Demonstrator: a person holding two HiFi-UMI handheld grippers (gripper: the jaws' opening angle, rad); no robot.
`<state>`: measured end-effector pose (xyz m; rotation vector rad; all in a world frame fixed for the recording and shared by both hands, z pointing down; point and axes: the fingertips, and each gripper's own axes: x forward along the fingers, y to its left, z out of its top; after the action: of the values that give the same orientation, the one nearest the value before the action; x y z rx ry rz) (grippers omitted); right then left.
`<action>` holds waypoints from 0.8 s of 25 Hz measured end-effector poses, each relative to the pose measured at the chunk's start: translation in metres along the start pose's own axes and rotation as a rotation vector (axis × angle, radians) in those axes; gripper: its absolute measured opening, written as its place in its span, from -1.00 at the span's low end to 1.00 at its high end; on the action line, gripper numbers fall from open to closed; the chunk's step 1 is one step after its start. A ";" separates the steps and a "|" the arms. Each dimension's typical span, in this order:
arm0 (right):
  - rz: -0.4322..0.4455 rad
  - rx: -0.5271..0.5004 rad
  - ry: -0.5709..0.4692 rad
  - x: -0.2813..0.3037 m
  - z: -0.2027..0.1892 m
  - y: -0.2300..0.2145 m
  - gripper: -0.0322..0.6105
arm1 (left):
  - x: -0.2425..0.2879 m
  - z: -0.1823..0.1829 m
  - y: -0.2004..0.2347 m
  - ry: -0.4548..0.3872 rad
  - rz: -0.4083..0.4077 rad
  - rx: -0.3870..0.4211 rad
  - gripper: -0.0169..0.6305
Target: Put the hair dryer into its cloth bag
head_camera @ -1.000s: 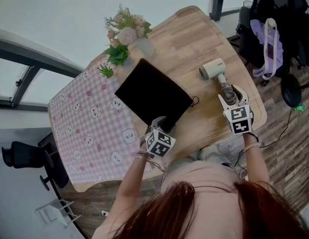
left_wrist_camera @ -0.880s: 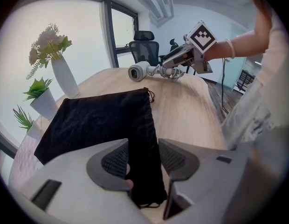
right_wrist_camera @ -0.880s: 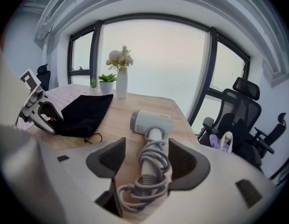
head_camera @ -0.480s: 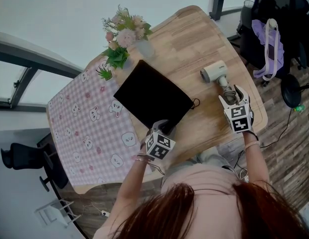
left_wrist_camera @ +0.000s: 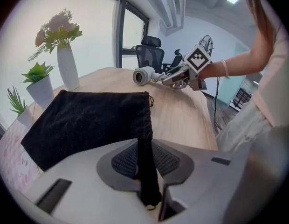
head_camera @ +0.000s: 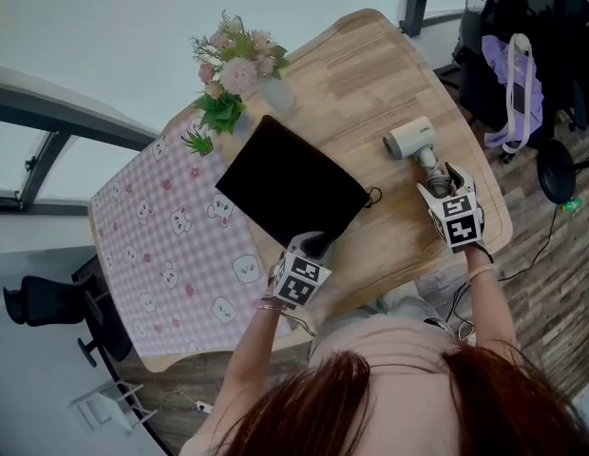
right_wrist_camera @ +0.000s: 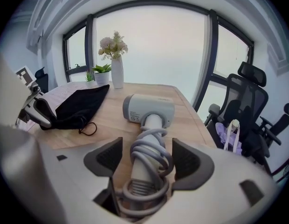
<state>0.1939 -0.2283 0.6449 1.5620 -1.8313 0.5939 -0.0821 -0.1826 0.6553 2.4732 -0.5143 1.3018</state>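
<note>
White hair dryer lay on its side on the pale wooden table, near the right-hand edge, barrel end away from me, handle pointing back at me with its grey coiled cord wound round it. Right gripper sat low over that handle: jaws spread, the wrapped handle lying between the two pads with a gap showing on either side, so nothing was clamped. Black cloth bag lay flat and well apart from the dryer, across the middle of the table, its far corner reaching onto the pink checked tablecloth with bear prints. Left gripper held the bag at its near edge; in the left gripper view the jaws were closed on a pinched-up fold of the black fabric, which rose between the pads. Thin black drawstring looped out of the bag's mouth corner on the side facing the dryer and rested on bare wood. Along the far edge stood a white vase of pink flowers, and just beside it a small green potted plant. Off the table to my right, a black office chair with a purple bag hung on it.
</note>
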 end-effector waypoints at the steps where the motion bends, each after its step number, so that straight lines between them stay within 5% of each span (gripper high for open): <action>1: 0.009 0.007 0.003 0.001 -0.001 0.000 0.08 | 0.000 0.000 0.001 -0.003 -0.007 -0.008 -0.68; 10: 0.091 0.079 0.050 0.007 -0.009 0.006 0.07 | -0.002 0.004 0.003 -0.029 -0.013 -0.036 -0.80; 20: 0.081 0.097 0.141 0.012 -0.020 0.004 -0.08 | -0.013 0.019 0.012 -0.098 0.050 -0.065 -0.87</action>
<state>0.1926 -0.2213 0.6678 1.4730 -1.7890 0.8209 -0.0799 -0.1991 0.6352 2.4947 -0.6355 1.1665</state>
